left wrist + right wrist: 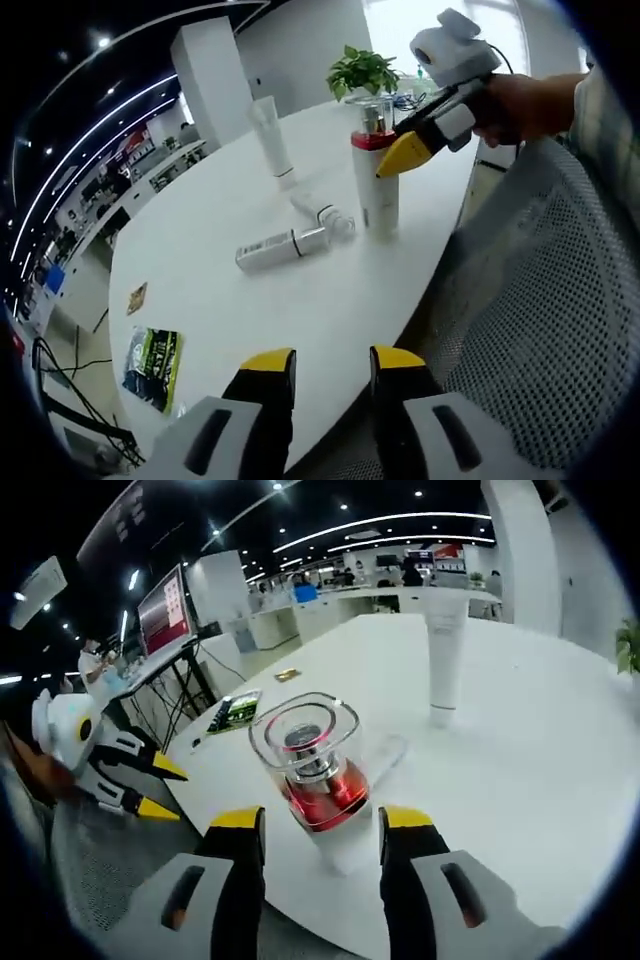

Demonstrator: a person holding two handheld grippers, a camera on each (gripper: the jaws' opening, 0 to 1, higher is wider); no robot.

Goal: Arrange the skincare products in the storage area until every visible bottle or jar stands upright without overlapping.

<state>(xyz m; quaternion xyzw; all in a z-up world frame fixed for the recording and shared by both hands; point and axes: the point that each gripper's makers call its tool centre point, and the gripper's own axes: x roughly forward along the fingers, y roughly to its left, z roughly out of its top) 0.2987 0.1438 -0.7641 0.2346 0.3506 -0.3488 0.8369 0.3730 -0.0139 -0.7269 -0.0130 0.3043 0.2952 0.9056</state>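
A tall white bottle (pixel 377 190) with a red collar and a clear cap stands upright on the white table (pixel 200 230). My right gripper (pixel 402 155), held by a hand, reaches it at collar height. In the right gripper view that bottle (pixel 312 765) stands between the jaws of my right gripper (pixel 322 822), which is open, with a small gap on each side. A white tube (pixel 270 135) (pixel 445 660) stands upright farther back. Two small white bottles lie on their sides, one long (pixel 285 246) and one short (pixel 322 211). My left gripper (pixel 332 365) (pixel 160 788) hangs open off the table's edge.
A green and black packet (pixel 152 365) (pixel 235 710) and a small card (pixel 137 297) lie near the table's rim. A potted plant (pixel 362 68) stands at the far end. A mesh chair (pixel 540 300) sits beside the table.
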